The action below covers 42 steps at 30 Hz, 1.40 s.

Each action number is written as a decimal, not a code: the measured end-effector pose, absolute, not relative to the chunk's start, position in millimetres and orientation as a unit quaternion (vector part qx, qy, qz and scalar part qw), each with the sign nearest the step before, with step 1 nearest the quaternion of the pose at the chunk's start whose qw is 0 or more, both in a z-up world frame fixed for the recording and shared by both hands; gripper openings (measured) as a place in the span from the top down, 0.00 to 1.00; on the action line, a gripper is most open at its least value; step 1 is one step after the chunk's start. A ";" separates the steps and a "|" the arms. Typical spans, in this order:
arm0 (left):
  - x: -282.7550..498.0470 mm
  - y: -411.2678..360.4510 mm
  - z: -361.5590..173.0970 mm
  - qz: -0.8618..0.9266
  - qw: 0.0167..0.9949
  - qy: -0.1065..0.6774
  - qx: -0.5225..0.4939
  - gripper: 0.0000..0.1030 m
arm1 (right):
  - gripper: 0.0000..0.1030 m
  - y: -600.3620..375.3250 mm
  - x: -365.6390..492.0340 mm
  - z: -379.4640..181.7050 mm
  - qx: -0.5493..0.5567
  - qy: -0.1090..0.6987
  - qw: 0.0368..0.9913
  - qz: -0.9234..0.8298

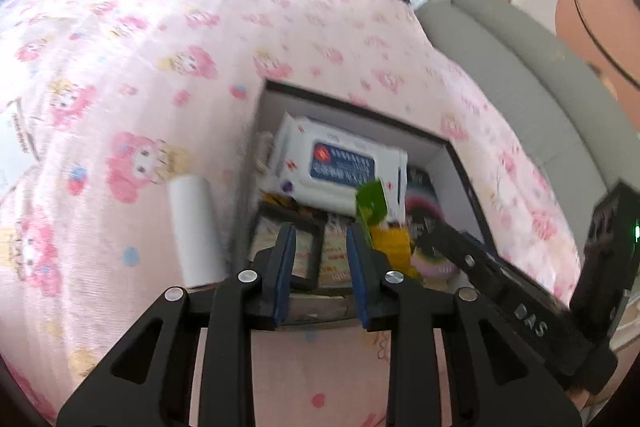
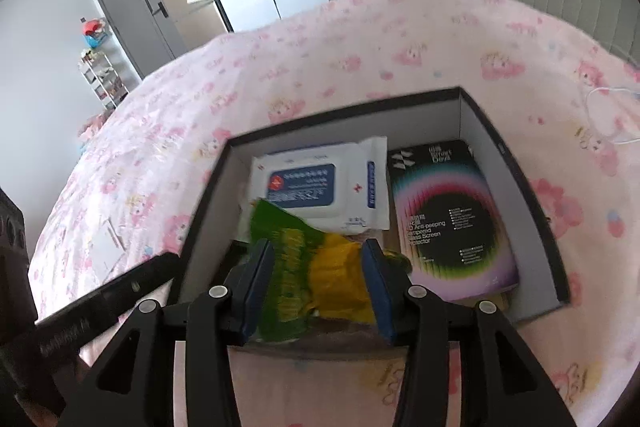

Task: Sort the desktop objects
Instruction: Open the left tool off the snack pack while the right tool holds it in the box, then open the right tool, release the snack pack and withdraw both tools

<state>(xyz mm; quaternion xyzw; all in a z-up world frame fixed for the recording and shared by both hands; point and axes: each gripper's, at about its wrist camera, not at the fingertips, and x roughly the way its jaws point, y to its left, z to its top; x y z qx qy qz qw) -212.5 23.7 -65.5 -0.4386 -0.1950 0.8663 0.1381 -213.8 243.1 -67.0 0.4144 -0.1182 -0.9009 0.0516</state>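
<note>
A black-rimmed box point(image 2: 516, 163) with white inner walls sits on the pink patterned bed cover. Inside lie a white wet-wipes pack point(image 2: 320, 183) and a dark screen-protector box point(image 2: 448, 215). My right gripper point(image 2: 316, 259) is over the box's near edge, its jaws around a green and yellow snack packet point(image 2: 312, 267), blurred. My left gripper point(image 1: 320, 247) is open and empty at the box's near edge point(image 1: 316, 311). The packet point(image 1: 376, 215) and wipes pack point(image 1: 340, 163) also show in the left wrist view. A white roll point(image 1: 194, 231) lies left of the box.
A flat black-framed item point(image 1: 288, 247) lies in the box's near left part. The right gripper's body point(image 1: 520, 303) reaches in from the right. A grey sofa point(image 1: 532, 75) borders the bed cover. A white cable point(image 2: 608, 111) lies at the far right.
</note>
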 end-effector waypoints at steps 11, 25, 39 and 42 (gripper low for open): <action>-141.0 -28.7 -1.4 0.907 0.085 -0.153 -0.383 0.57 | 0.50 177.0 -152.5 -25.7 0.396 -0.096 0.097 -0.908; -41.3 -91.4 -5.7 0.920 0.032 -0.107 -0.376 0.55 | 0.45 113.4 -92.3 -13.1 0.387 -0.074 0.133 -0.909; -37.8 -133.5 -41.2 0.907 -0.005 -0.149 -0.394 0.55 | 0.45 78.1 -94.3 -40.7 0.415 -0.042 0.151 -0.896; -45.2 -134.0 -48.7 0.905 0.000 -0.150 -0.398 0.55 | 0.45 76.5 -97.4 -46.8 0.421 -0.039 0.149 -0.894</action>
